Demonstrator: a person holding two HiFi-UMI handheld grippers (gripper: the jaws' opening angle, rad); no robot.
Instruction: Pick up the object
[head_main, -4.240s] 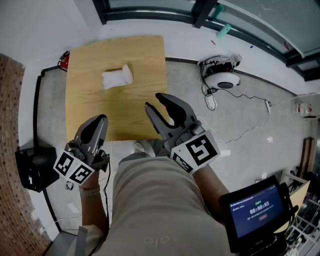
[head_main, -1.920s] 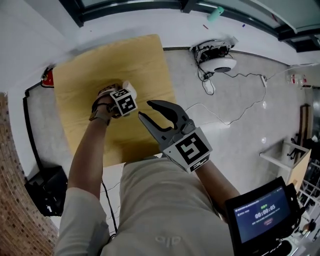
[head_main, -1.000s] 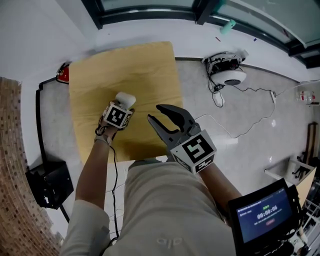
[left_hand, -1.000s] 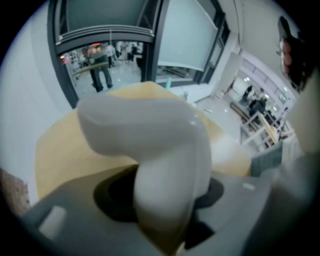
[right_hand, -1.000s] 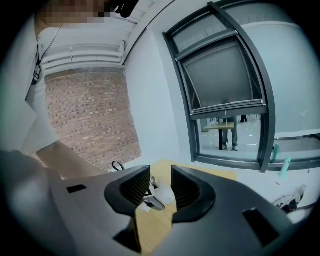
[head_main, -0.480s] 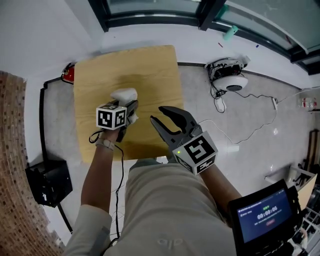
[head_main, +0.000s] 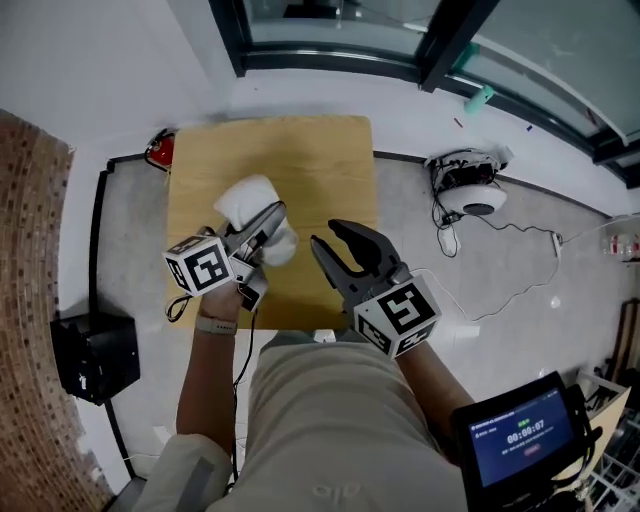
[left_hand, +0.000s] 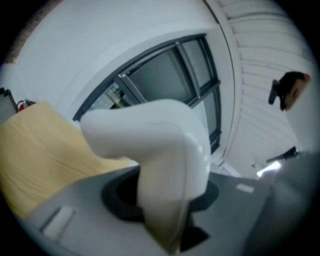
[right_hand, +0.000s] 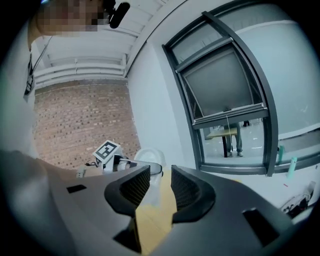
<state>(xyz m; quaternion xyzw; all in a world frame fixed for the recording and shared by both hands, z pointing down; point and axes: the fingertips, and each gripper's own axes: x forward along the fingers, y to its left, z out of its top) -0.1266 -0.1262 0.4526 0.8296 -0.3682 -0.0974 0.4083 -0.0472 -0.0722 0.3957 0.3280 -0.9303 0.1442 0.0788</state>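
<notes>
The left gripper, jaws closing, pinches one end of the white object over the table; it looks light, soft and squashy, so a hold nearer its middle seems steadier, while the right gripper hangs spread and empty

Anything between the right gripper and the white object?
Nothing. In the head view, only bare wooden table shows in the gap between the right gripper and the white object.
</notes>
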